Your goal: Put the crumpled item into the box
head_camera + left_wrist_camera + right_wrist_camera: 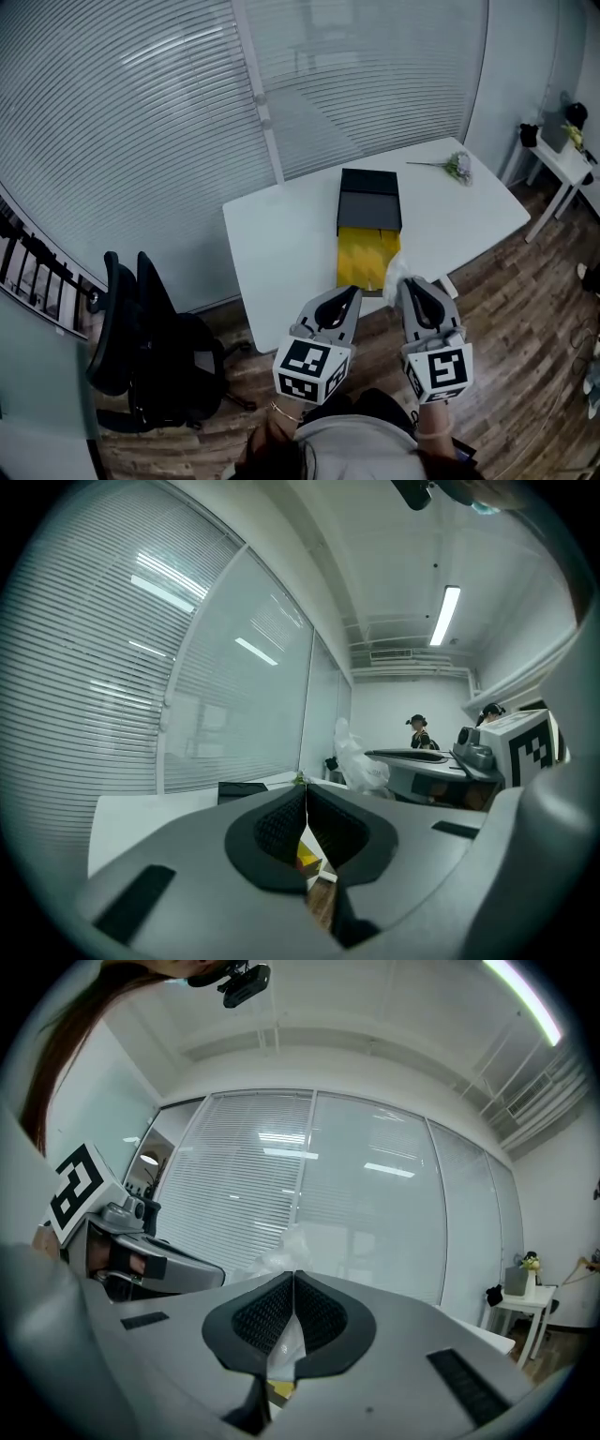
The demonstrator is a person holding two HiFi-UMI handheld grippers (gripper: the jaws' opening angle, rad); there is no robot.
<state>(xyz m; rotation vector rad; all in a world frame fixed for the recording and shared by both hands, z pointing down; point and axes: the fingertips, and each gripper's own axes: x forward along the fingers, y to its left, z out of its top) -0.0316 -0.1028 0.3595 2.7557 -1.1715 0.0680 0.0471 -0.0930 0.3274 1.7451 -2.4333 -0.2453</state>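
An open box (367, 258) with a yellow inside lies on the white table (281, 244), its black lid (369, 201) lying just beyond it. My right gripper (410, 283) hovers at the box's near right corner, shut on a crumpled clear plastic item (395, 272). In the right gripper view the plastic (286, 1340) is pinched between the jaws of the right gripper (292, 1283) and bunches up above them. My left gripper (352, 292) is shut with nothing in it, over the box's near edge. In the left gripper view, the plastic (356, 757) shows beyond the left gripper (306, 794).
A flower sprig (457, 167) lies at the table's far right corner. A black office chair (141, 337) stands left of the table. A small white side table (562, 159) is at the far right. Glass walls with blinds run behind the table.
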